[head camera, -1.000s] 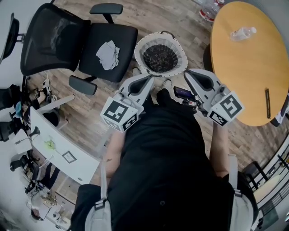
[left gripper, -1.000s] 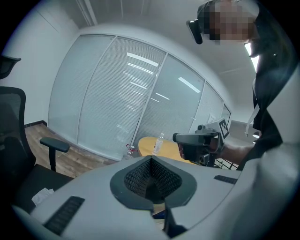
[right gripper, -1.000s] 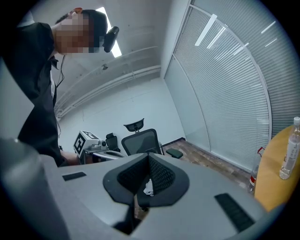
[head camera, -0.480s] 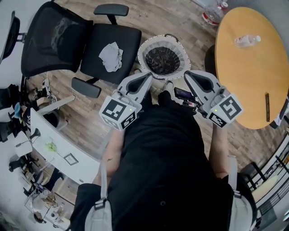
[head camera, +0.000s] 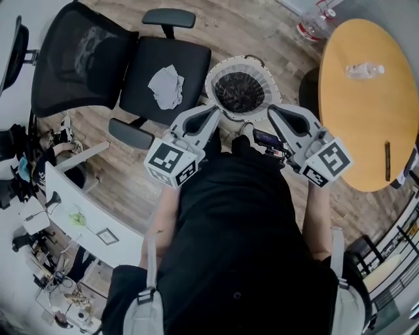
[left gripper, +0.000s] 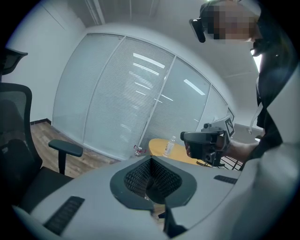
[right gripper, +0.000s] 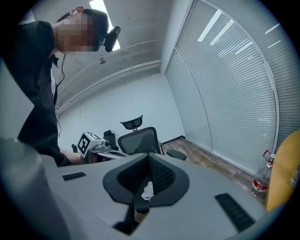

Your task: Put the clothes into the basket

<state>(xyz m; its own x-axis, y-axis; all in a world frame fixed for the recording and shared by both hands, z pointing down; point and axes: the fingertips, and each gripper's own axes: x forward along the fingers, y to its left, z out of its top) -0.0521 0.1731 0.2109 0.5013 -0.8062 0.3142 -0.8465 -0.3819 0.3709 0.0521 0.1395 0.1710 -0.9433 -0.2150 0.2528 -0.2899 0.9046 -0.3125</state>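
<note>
Because the fingers of the left gripper (head camera: 215, 114) and right gripper (head camera: 274, 110) are clenched and empty, reaching in could shove the crumpled grey cloth (head camera: 166, 87) off the black office chair (head camera: 194, 60).

I count two grippers on my feed: the left gripper (head camera: 218, 111) and the right gripper (head camera: 270, 108). There is one white basket (head camera: 262, 70), holding a heap of dark clothes (head camera: 239, 91) I can't separate into pieces. One grey garment (head camera: 167, 87) shows. One black office chair (head camera: 98, 59) is in full view. There is one round wooden surface (head camera: 366, 124), and one dark stick (head camera: 386, 161). Bottles come to two: a clear bottle (head camera: 364, 69) and a floor bottle (head camera: 314, 19).
</note>
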